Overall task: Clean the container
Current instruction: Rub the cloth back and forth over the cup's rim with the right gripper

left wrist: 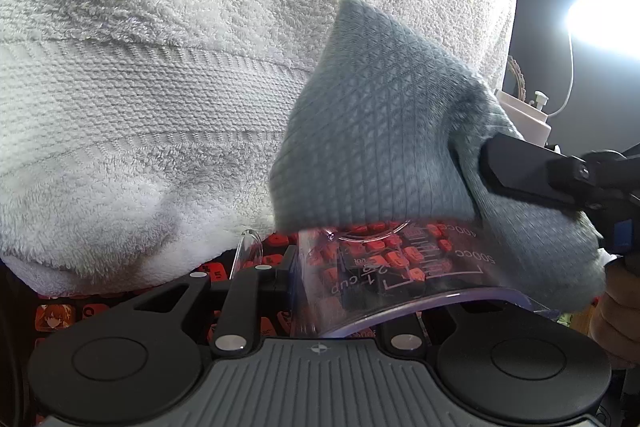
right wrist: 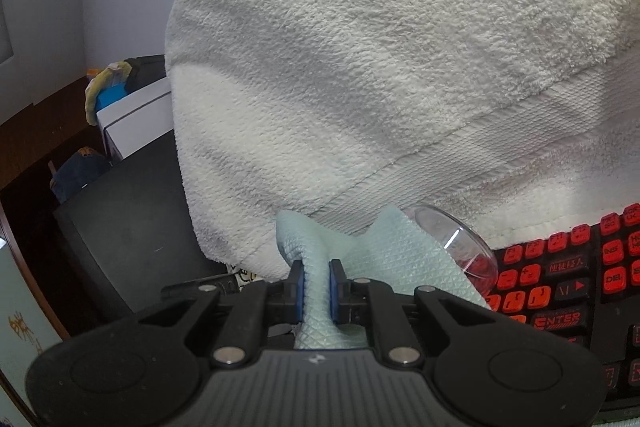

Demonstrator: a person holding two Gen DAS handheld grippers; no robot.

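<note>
Closely, right fingers [right wrist: 316, 291] clenched on waffled cloth [right wrist: 400, 255], left fingers [left wrist: 294, 277] gripping clear cup [left wrist: 400, 267].

the big towel [left wrist: 180, 47] is white, with a woven ribbed band across its fluffy pile. the cleaning cloth [left wrist: 380, 131] is pale grey-blue with a small diamond grid pattern. the measuring cup [left wrist: 392, 267] is clear, with dark printed scale marks. the keyboard [right wrist: 560, 279] is black with red keys. the right gripper [right wrist: 316, 291] is black and its pads [right wrist: 334, 291] are blue.
</note>
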